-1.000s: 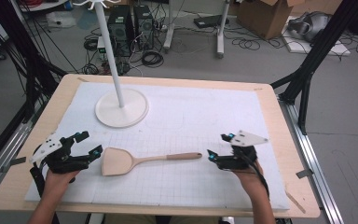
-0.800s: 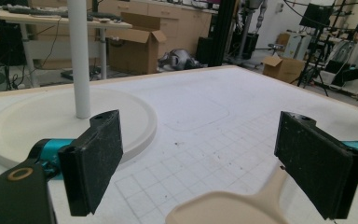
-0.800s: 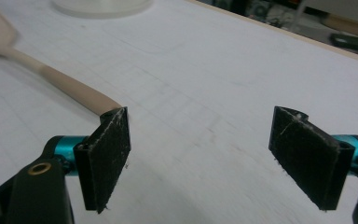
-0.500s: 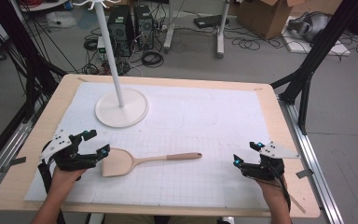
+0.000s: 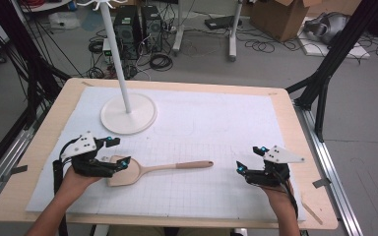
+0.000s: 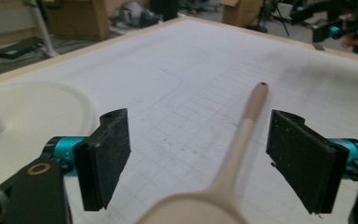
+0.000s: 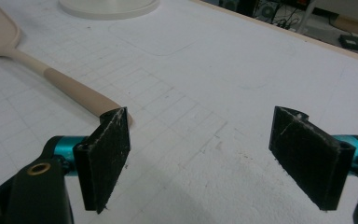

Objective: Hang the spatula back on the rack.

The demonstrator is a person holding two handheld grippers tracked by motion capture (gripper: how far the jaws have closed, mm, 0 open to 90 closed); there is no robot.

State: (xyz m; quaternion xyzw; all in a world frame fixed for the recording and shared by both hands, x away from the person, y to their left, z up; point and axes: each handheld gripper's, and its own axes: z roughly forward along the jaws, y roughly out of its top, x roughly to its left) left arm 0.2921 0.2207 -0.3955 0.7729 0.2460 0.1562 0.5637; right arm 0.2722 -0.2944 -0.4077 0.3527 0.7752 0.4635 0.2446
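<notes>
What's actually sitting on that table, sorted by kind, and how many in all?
Pale wooden spatula with a flat blade and long handle: 1
White stand with a round flat base and upright pole: 1
White gridded mat covering the tabletop: 1
Hand-held black tools, jaws open: 2 (left tool, right tool)
Total: 5

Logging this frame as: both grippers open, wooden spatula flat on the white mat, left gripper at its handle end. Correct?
Not quite. The left gripper is at the blade end of the wooden spatula, not the handle end; the high view shows it. The handle tip points toward the right gripper. Everything else stands.
</notes>
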